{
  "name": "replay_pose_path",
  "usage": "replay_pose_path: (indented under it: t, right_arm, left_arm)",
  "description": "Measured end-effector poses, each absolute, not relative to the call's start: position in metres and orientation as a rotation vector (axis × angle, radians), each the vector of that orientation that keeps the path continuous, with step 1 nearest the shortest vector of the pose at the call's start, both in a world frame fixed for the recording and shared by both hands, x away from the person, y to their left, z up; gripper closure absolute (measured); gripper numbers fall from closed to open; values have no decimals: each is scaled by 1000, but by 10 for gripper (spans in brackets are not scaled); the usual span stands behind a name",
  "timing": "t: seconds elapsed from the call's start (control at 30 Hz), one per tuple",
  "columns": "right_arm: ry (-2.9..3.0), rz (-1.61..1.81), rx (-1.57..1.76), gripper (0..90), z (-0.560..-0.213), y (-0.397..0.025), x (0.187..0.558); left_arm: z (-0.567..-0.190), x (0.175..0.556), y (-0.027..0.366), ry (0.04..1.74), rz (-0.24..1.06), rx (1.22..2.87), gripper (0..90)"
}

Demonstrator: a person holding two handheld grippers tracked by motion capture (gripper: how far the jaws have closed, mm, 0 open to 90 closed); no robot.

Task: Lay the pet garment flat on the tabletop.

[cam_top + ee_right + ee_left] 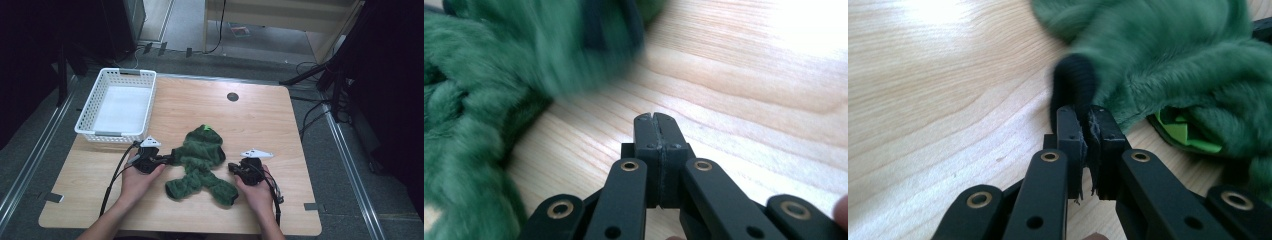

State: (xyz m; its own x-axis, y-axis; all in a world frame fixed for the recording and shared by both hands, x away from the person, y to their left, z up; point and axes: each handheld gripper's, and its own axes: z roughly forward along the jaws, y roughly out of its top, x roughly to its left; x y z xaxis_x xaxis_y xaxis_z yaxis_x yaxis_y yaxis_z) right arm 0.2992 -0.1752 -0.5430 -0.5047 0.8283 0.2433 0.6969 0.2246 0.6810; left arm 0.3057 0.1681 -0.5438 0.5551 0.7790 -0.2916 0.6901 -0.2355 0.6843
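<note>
From the high view, a fuzzy green garment (202, 162) lay spread near the middle of the wooden bench (260, 115), its hood pointing away from the person and its sleeves and lower parts splayed out, probably so each side could be reached at once. A white basket (120, 102) stood behind and to the left of the garment, at the bench's far left corner, apparently ready to receive it. The left hand-held gripper (167, 160) touched the garment's left edge, its hand (137, 180) low on the bench with the forearm coming in from the near edge; the right hand-held gripper (234, 167) sat just beside the garment's right side, its hand (257, 192) likewise resting low. In the left gripper view, the left hand-held gripper (1087, 117) had its jaws pressed nearly together on a dark cuff (1073, 85) at the garment's (1173, 65) edge, a grip that looked meant for lifting or folding that sleeve; a bright green lining (1183, 132) showed underneath. In the right gripper view, the right hand-held gripper (657, 119) had its jaws fully closed on nothing, pointing at bare wood just right of the garment (479, 100), seemingly waiting to take its own side.
</note>
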Motion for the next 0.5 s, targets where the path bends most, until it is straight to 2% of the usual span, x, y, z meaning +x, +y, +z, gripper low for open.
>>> replay_pose_path:
  t: [0.03, 0.07, 0.2, 0.3, 0.4, 0.5]
  right_arm:
    - [2326, 1165, 1476, 895, -543, -178, 299]
    - [2329, 1201, 1468, 852, -542, -181, 299]
    - [2231, 1378, 1424, 728, -523, -186, 294]
    - [2166, 1475, 1379, 610, -510, -179, 296]
    - [2186, 1478, 1371, 523, -512, -164, 302]
    - [2190, 1450, 1354, 528, -524, -149, 309]
  left_arm:
    - [-544, 306, 170, 1181, 117, 1973, 854]
    - [-543, 306, 174, 1178, 106, 1949, 837]
    - [-535, 305, 180, 1160, 96, 1848, 632]
    - [-530, 306, 179, 1166, 91, 1787, 568]
    - [-534, 310, 171, 1167, 53, 1795, 600]
    - [-541, 309, 158, 1124, 41, 1833, 693]
